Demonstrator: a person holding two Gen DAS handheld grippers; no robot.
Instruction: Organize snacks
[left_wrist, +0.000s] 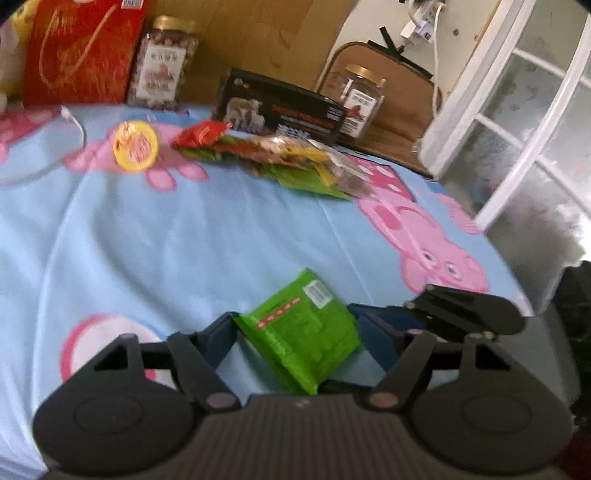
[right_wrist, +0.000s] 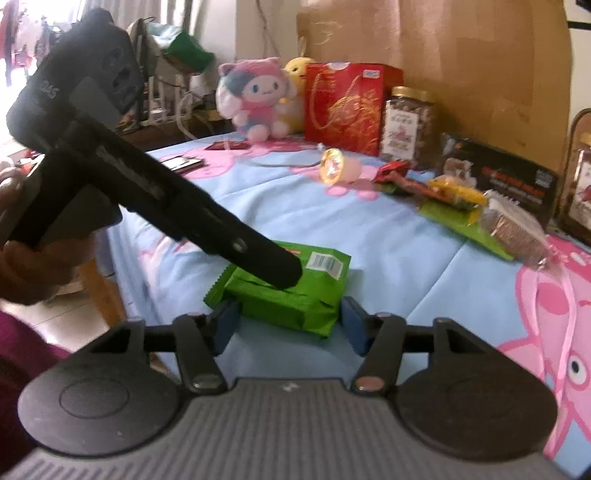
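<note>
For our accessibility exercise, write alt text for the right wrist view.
A green snack packet lies on a blue cartoon-print cloth between the right tool's blue fingers, while the left tool reaches over it. More snacks lie beyond.

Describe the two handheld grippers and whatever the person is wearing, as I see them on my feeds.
Both grippers, left gripper and right gripper, share one build: black linkage arms with round pivots, a grey ribbed body and blue finger pads. The left gripper's black housing bears pale lettering, too blurred to read. A dark red sleeve shows.
</note>
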